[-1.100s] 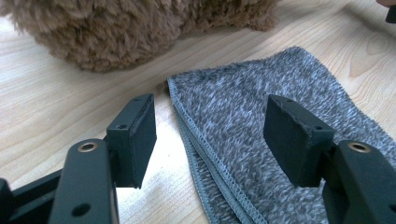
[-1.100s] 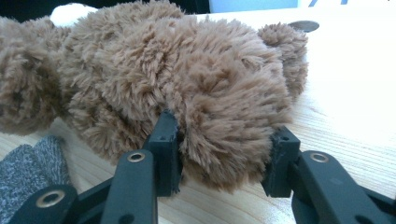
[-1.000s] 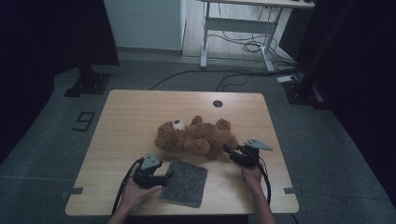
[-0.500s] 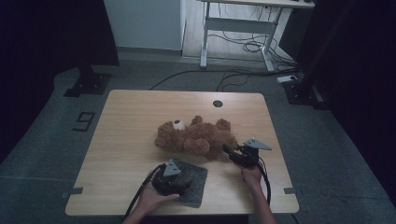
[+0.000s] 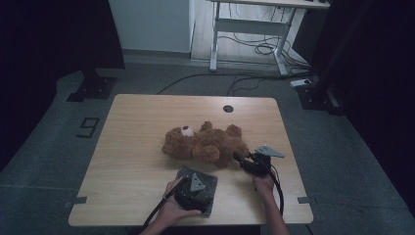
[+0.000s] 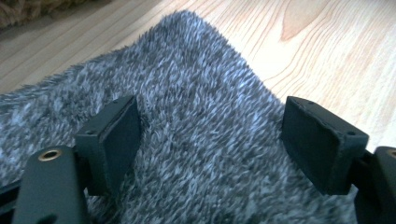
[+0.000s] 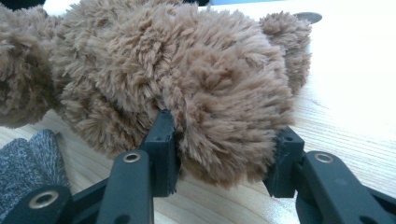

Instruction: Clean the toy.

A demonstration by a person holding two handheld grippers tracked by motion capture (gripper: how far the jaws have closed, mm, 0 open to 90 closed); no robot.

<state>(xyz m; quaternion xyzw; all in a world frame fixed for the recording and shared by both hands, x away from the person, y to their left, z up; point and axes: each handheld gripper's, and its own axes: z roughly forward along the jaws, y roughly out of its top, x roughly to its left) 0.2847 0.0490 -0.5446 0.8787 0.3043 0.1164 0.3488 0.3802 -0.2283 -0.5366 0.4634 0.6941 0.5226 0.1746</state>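
On the table point(image 5: 137, 147), right gripper point(image 7: 224, 154) jaws clench the teddy bear point(image 7: 187, 79); left gripper point(image 6: 210, 140) jaws, just opening, straddle the grey cloth point(image 6: 205, 116).

A fluffy brown teddy bear point(image 5: 205, 144) is lying on its back mid-tabletop, a grey fuzzy cloth point(image 5: 209, 182) lying flat at its six o'clock.

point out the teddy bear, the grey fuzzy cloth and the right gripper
teddy bear point(image 5: 205, 144): high view, on its brown belly.
grey fuzzy cloth point(image 6: 205, 126): left gripper view, on the pile between the open jaws.
right gripper point(image 7: 224, 158): right gripper view, midway between fingertips clamping the bear's plush limb.
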